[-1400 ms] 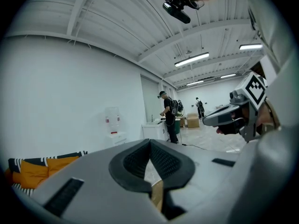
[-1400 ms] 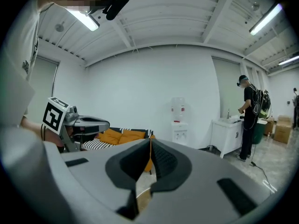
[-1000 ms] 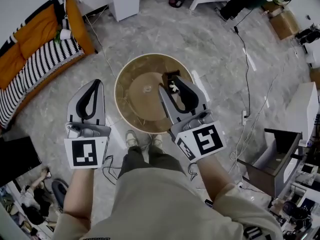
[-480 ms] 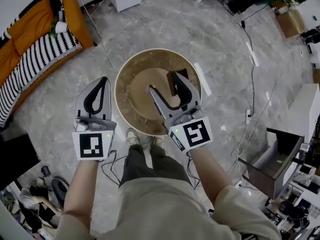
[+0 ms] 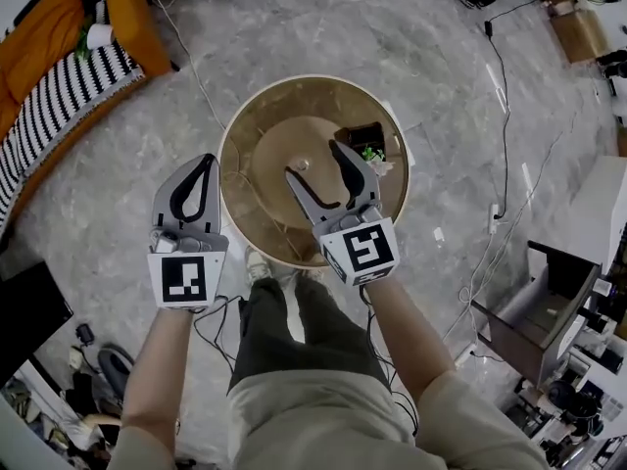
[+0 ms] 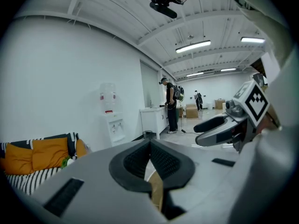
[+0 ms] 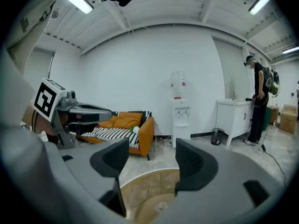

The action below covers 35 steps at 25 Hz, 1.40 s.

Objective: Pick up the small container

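1. The small dark square container (image 5: pixel 365 141), with green and white contents, is set on the round wooden table (image 5: pixel 245 133), at 2 o'clock from the right gripper (image 5: pixel 315 163) and just beside its outer jaw
2. That gripper's jaws are spread wide, having just been opening, with nothing between them
3. The left gripper (image 5: pixel 206 161) is held closed and empty at the table's 9 o'clock edge
4. Both forearms are stretched forward, the right gripper aimed toward 11 o'clock

As I see it from my console: round table (image 5: pixel 253 133), tan top with a paler cream rim; small container (image 5: pixel 364 137), dark, with green and white contents; floor (image 5: pixel 323 27), grey marbled; sofa (image 5: pixel 44 18), orange cushions with a black-and-white striped cover.
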{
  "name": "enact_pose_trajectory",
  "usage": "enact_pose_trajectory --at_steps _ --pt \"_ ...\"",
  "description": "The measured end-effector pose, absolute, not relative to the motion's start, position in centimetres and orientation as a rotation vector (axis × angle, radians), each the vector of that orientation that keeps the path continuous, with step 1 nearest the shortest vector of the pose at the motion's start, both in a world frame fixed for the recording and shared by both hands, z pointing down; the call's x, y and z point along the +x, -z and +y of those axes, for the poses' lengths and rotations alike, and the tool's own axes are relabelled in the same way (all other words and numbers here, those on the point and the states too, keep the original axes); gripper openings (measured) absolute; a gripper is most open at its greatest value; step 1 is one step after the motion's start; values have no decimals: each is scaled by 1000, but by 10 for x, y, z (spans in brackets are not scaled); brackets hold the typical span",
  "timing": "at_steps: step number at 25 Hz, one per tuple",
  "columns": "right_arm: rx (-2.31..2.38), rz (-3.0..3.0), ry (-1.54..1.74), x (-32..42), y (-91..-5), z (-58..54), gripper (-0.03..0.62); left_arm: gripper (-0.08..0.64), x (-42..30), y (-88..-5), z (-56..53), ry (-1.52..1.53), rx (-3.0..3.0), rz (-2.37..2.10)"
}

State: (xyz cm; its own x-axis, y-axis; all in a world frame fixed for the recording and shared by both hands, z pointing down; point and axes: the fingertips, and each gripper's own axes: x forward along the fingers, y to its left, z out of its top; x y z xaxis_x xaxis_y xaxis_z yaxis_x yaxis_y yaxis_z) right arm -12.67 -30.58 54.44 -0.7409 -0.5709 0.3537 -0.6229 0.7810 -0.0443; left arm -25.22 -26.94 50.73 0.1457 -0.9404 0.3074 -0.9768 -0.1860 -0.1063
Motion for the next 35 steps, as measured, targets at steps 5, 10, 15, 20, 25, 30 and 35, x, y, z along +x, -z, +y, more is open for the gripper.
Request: enact_pose_trajectory --at_steps 5,10,15,20,25,30,35 --pt "869 -2604 -245 -132 -619 -306 276 6 -258 -570 -278 -506 2279 -1892" --pt "908 -2584 -278 -133 -681 -318 281 6 -252 -632 -278 -505 2244 -1850" --pt "966 -2555 -365 -132 -742 -329 290 6 -244 -687 -277 -502 2214 -1812" --pt "995 -2489 -404 -118 -802 -334 314 6 -231 -735 -273 -514 2189 -1770" --pt "999 -2453 -478 -113 -849 -332 334 6 -230 -773 -263 -514 2166 -1744" --pt "974 -2445 -481 -119 -881 -327 341 6 -227 -804 -261 -518 2159 -1721" --pt "985 -2408 -474 -123 -905 -326 341 6 -220 -820 -262 -524 2161 -1705"
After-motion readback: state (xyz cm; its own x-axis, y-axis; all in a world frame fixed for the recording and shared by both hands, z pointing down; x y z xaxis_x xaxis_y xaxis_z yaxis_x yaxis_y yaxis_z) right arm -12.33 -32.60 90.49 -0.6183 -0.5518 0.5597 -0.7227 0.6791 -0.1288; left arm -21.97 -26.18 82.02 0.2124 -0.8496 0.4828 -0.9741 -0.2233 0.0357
